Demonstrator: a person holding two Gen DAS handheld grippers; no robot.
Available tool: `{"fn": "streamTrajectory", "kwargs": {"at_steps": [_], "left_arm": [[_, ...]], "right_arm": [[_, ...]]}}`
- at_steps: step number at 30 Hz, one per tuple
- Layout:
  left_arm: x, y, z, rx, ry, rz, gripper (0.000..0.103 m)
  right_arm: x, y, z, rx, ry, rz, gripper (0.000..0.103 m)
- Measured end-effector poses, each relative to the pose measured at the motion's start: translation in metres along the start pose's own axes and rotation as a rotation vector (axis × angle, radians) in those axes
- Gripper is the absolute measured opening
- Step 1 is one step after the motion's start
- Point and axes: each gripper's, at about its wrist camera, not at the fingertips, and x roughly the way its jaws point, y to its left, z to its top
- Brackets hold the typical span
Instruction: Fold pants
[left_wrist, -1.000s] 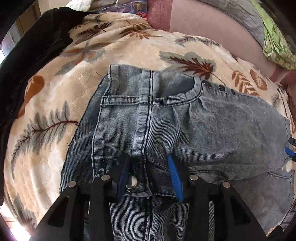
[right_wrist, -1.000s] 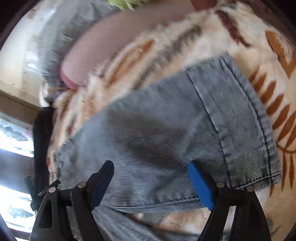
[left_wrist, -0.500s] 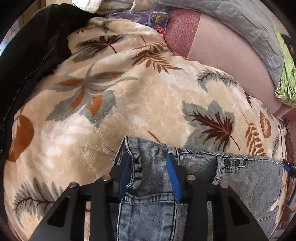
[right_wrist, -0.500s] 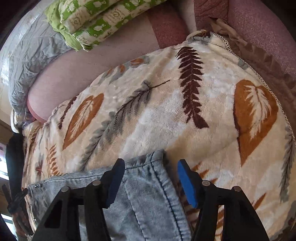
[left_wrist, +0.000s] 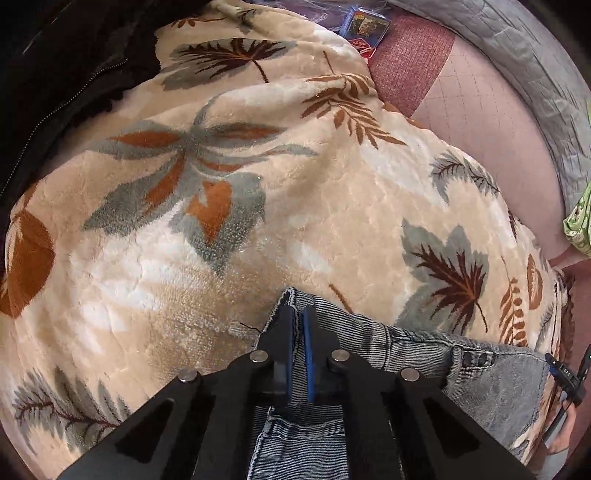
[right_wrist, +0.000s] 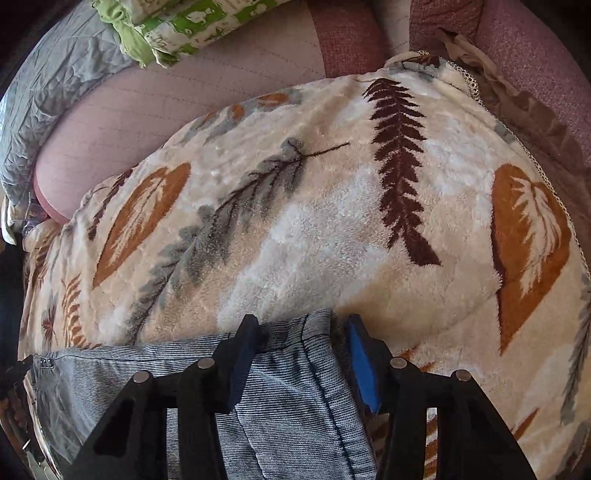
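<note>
My left hand-held gripper (left_wrist: 298, 332) is pinched tight on an upper corner of the faded blue denim pants (left_wrist: 480, 391), its blue pads nearly meeting around the hem. My right hand-held gripper (right_wrist: 301, 354) straddles the opposite corner of the pants (right_wrist: 280, 398), its jaws spread wide with the denim edge between them and a clear gap at the right pad. The pants lie across the near part of a cream fleece blanket (left_wrist: 295, 206) printed with rust, grey and brown leaves. A black jacket (left_wrist: 62, 70) lies against the blanket's left edge.
</note>
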Motion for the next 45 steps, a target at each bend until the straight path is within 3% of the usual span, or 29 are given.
{"fn": "streamTrajectory", "kwargs": {"at_steps": [6, 12, 18, 24, 27, 29, 31, 33, 35, 37, 41, 42, 43, 45], "left_arm": [[-0.002, -0.008, 0.002, 0.031, -0.036, 0.046, 0.002], [-0.045, -0.010, -0.008, 0.031, -0.128, -0.006, 0.002], [-0.133, -0.016, -0.047, 0.071, -0.258, -0.102, 0.002], [-0.224, 0.016, -0.138, 0.097, -0.367, -0.219, 0.002], [-0.236, 0.048, -0.195, 0.111, -0.343, -0.245, 0.003], [-0.220, 0.065, -0.229, 0.143, -0.263, -0.231, 0.003], [-0.186, 0.086, -0.255, 0.140, -0.134, -0.174, 0.005], [-0.156, 0.109, -0.273, 0.094, -0.012, -0.089, 0.005], [-0.153, 0.133, -0.282, 0.013, -0.005, -0.046, 0.005], [-0.170, 0.144, -0.277, -0.046, -0.052, -0.031, 0.005], [-0.212, 0.110, -0.265, 0.066, -0.201, 0.014, 0.008], [-0.217, 0.097, -0.263, 0.103, -0.225, -0.012, 0.018], [-0.219, 0.084, -0.262, 0.137, -0.240, -0.041, 0.035], [-0.213, 0.052, -0.263, 0.215, -0.260, -0.064, 0.054]], "right_arm": [[-0.006, 0.004, 0.002, -0.026, -0.017, -0.033, 0.022], [-0.041, 0.001, -0.006, -0.012, -0.103, 0.001, 0.019], [-0.119, 0.001, -0.028, -0.003, -0.226, 0.087, 0.019], [-0.220, -0.018, -0.099, -0.014, -0.360, 0.201, 0.019], [-0.254, -0.039, -0.163, -0.007, -0.396, 0.246, 0.019], [-0.256, -0.052, -0.212, -0.027, -0.372, 0.253, 0.019], [-0.233, -0.067, -0.260, -0.035, -0.263, 0.282, 0.021], [-0.193, -0.080, -0.302, -0.036, -0.099, 0.236, 0.027], [-0.166, -0.096, -0.330, 0.007, 0.001, 0.178, 0.044], [-0.171, -0.109, -0.343, 0.077, -0.025, 0.209, 0.059], [-0.211, -0.119, -0.332, 0.152, -0.165, 0.247, 0.071], [-0.216, -0.119, -0.325, 0.161, -0.184, 0.246, 0.075], [-0.218, -0.116, -0.317, 0.171, -0.194, 0.249, 0.076], [-0.214, -0.112, -0.299, 0.183, -0.202, 0.262, 0.076]]}}
